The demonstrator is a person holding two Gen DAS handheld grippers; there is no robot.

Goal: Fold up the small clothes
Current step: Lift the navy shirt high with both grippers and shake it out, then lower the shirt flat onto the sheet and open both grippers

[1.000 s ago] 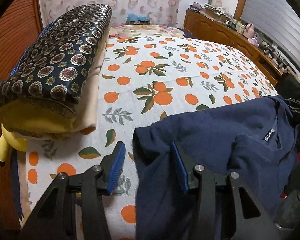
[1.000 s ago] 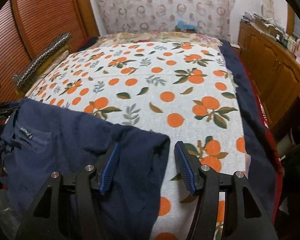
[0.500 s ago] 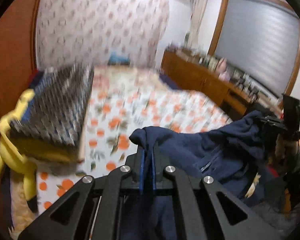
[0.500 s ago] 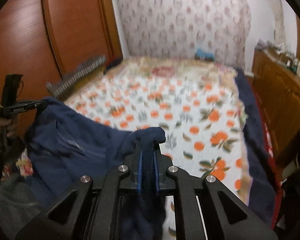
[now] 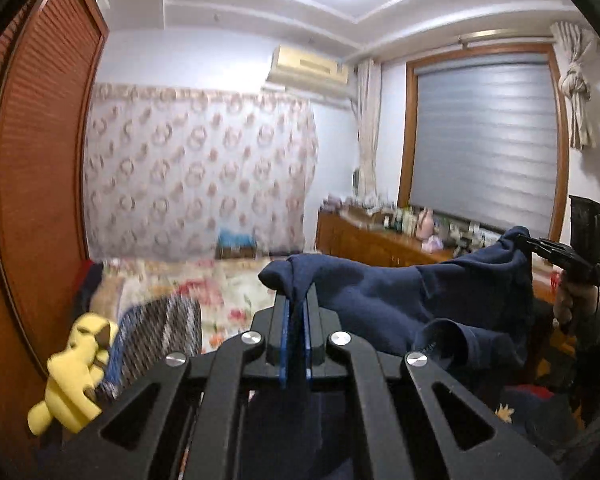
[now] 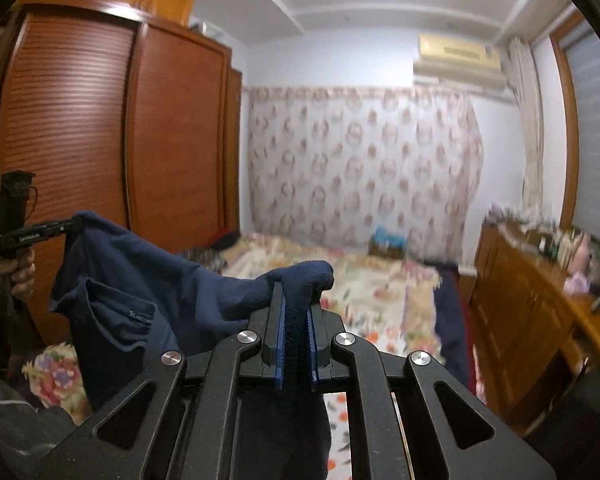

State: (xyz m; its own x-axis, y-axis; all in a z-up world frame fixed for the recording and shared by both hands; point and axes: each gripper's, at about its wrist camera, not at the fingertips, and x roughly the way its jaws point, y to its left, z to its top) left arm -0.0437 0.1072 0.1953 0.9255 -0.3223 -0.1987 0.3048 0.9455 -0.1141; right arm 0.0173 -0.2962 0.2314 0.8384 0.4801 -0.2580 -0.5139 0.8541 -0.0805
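The navy top hung in the air above the bed, stretched between the two grippers, one pinched corner at each end, with the body of the cloth sagging below and a folded collar or cuff drooping near the middle. The step in hand looked like the lift and spread before laying the garment flat. To do it well, the two hands should stay level with each other and draw apart until the top edge ran straight, so the cloth fell without twists; then it should come down onto the bed slowly, lower hem first, so no crease got trapped under it.

The left gripper was clenched hard on a bunched corner of the top, its blue pads almost meeting with only the fabric between them. The right gripper was likewise clamped on the opposite corner, a thicker roll of cloth poking out above its pads. Each gripper also showed small at the edge of the other's view, carried in the person's hand.
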